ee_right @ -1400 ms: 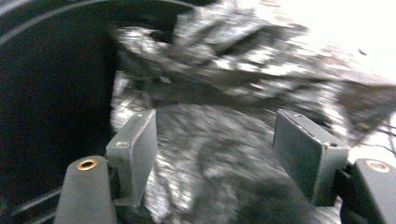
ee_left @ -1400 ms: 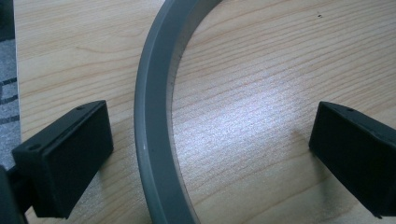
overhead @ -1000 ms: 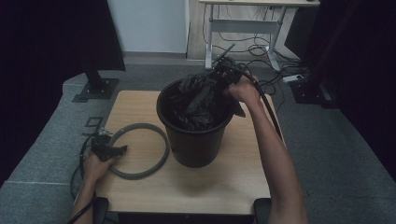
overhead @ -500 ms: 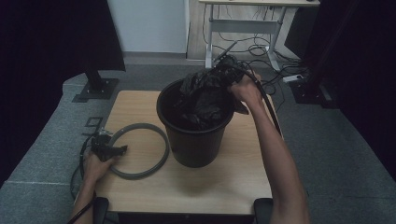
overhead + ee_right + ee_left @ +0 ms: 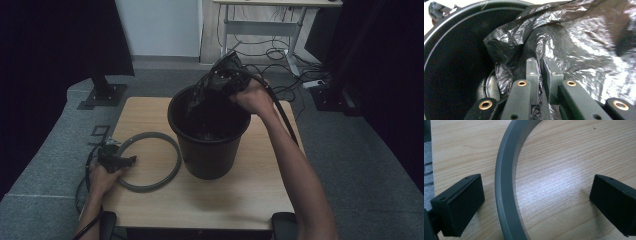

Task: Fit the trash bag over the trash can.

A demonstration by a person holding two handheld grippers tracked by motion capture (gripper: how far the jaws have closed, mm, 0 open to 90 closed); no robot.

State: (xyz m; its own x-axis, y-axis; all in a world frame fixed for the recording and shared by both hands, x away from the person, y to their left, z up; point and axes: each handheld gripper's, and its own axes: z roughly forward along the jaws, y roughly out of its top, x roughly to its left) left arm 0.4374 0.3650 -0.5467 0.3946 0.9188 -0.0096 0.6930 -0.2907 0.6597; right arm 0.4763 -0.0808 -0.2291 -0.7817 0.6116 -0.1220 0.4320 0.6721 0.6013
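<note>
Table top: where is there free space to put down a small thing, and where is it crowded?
Bare wood of the table lies in front of the bin, and on its right beside the right forearm. The floor inside the grey ring is also bare. The left edge is crowded by the left gripper over the ring.

wooden table (image 5: 260, 190), black bucket (image 5: 210, 150), grey ring (image 5: 172, 162)

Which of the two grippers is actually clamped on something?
The right gripper, raised over the black bucket, pinches the black plastic bag. The left gripper stands wide open astride the grey ring.
</note>
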